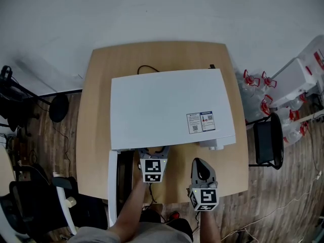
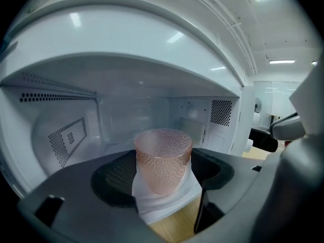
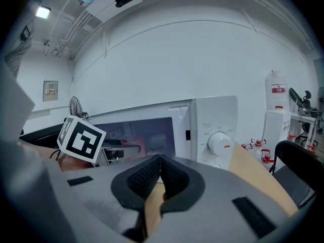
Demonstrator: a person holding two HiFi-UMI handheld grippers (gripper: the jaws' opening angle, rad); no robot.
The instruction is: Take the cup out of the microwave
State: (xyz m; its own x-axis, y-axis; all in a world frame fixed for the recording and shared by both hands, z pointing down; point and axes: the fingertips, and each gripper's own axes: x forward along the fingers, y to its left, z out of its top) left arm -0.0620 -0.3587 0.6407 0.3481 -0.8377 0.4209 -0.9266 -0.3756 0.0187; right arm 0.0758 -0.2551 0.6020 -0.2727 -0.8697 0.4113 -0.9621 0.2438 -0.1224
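The cup (image 2: 163, 161), a pink dimpled tumbler, is standing upright inside the microwave (image 1: 172, 105), near the front of the cavity floor. The left gripper (image 1: 153, 153) is reaching in through the opening with its jaws apart, one on each side of the cup. The pads are sitting just beside its walls, though the wide-angle distortion makes it hard to say whether they are already pressing on it. The microwave door (image 1: 112, 186) is hanging open at the left, over the near edge of the tabletop (image 1: 101, 110). The right gripper (image 3: 161, 178) is waiting to the right, out in front of the control dial, its jaws together and carrying nothing.

The grasp looks to be the step in hand. Next, the left gripper likely needs to close firmly, lift slightly, and draw the cup straight back toward the person, keeping it level and clear of the door.
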